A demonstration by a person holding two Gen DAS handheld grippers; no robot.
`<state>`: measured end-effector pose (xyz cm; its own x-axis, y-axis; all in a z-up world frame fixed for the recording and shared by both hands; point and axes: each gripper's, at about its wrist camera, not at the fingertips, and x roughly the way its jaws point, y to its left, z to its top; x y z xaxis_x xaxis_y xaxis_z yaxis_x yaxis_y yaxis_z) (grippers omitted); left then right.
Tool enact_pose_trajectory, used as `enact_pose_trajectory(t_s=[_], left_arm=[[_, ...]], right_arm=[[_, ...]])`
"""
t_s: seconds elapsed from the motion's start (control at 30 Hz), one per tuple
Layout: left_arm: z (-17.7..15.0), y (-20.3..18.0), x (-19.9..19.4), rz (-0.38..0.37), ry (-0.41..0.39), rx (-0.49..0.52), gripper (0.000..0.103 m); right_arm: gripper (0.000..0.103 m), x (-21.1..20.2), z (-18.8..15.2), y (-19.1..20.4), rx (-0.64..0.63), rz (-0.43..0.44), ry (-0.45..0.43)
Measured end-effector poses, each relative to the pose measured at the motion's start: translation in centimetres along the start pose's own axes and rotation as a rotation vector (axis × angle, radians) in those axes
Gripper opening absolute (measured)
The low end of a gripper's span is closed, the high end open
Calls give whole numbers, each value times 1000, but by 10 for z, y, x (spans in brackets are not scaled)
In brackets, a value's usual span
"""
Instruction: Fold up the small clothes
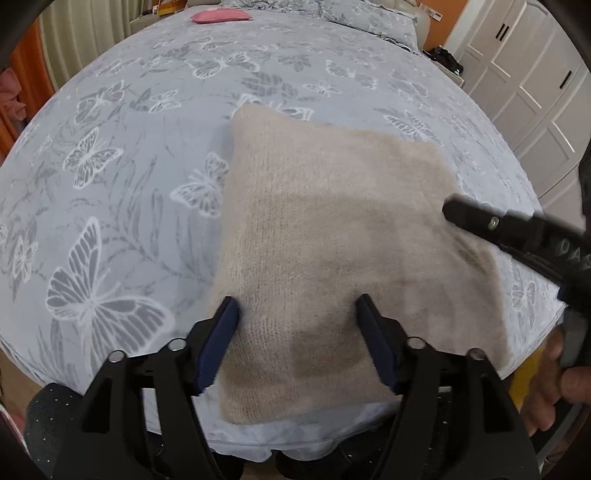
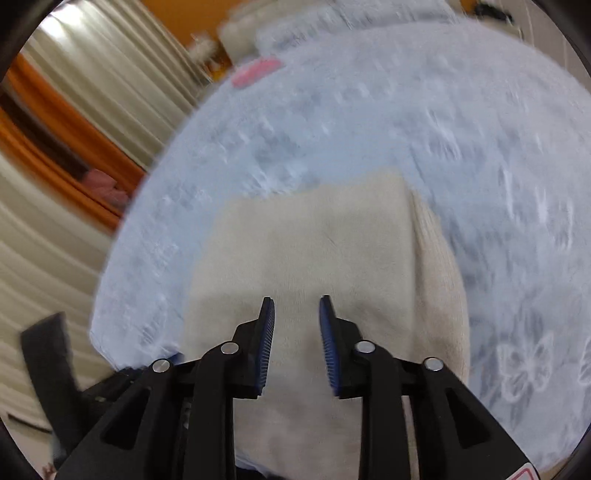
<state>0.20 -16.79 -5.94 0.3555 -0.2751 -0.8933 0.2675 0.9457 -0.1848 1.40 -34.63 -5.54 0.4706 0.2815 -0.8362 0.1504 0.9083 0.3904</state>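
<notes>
The left gripper (image 1: 297, 306) has its jaws wide apart and empty above the folded beige knit (image 1: 332, 236) on the bed. The right gripper (image 2: 296, 308) has a narrow empty gap over it; its lettering is unreadable.

Left wrist view: mounted behind the left claw (image 1: 297, 310), looking steeply down and forward across the bed (image 1: 147, 122) from its near edge. The folded beige knit (image 1: 325, 229) fills the centre at close range; the right claw (image 1: 480, 221) enters at 3 o'clock.

Right wrist view: mounted behind the right claw (image 2: 297, 314), also angled steeply down — closer, and blurred. The knit (image 2: 314, 240) lies at centre, curtains (image 2: 92, 74) at 10 o'clock.

Shared area: the knit, the butterfly bedcover, and the pink item (image 1: 220, 16) at 12 o'clock, seen at 11 o'clock (image 2: 256, 70) in the right view.
</notes>
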Motion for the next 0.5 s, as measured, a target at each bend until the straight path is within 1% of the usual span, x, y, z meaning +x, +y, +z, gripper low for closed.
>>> enact_pose_trajectory(t_s=[0.03,0.07,0.13,0.17,0.2,0.23,0.27,0.3,0.33,0.37,0.4,0.43,0.47,0.5], left_arm=[[-2,-1,-1,5,6,-1,74],[-1,-1,0,-2,21,-3,76],[2,1,-11,-24,21,-11,76],[4,5,-20,-52,15,-32,77],[4,9,-30,-83,5,-63,81],[5,15,-37,-111,-13,-90,84],[9,21,-43,-137,-39,-122,90],[12,26,-45,-147,-52,-142,92],[19,32,-43,-154,-53,-165,92],[23,34,-39,-155,-47,-173,93],[28,37,-31,-158,-29,-189,93],[33,40,-20,-168,-5,-209,93],[37,45,-4,-183,39,-245,93],[38,47,5,-194,67,-270,93]], right_arm=[[18,20,-4,-6,-20,-46,71],[18,20,-7,-7,-23,-31,62],[23,-1,-6,-12,32,22,26],[34,-13,-6,-15,54,19,3],[45,-35,-9,-19,68,-10,-60],[69,-49,-11,-23,76,-41,-108],[83,-57,-13,-28,85,-59,-132],[85,-65,-17,-38,105,-85,-156],[85,-67,-20,-51,129,-95,-145],[85,-66,-22,-59,148,-94,-127],[85,-57,-25,-72,192,-82,-79],[85,-47,-27,-82,238,-59,-31],[85,-40,-30,-92,281,-22,7],[85,-30,-35,-101,338,42,33]])
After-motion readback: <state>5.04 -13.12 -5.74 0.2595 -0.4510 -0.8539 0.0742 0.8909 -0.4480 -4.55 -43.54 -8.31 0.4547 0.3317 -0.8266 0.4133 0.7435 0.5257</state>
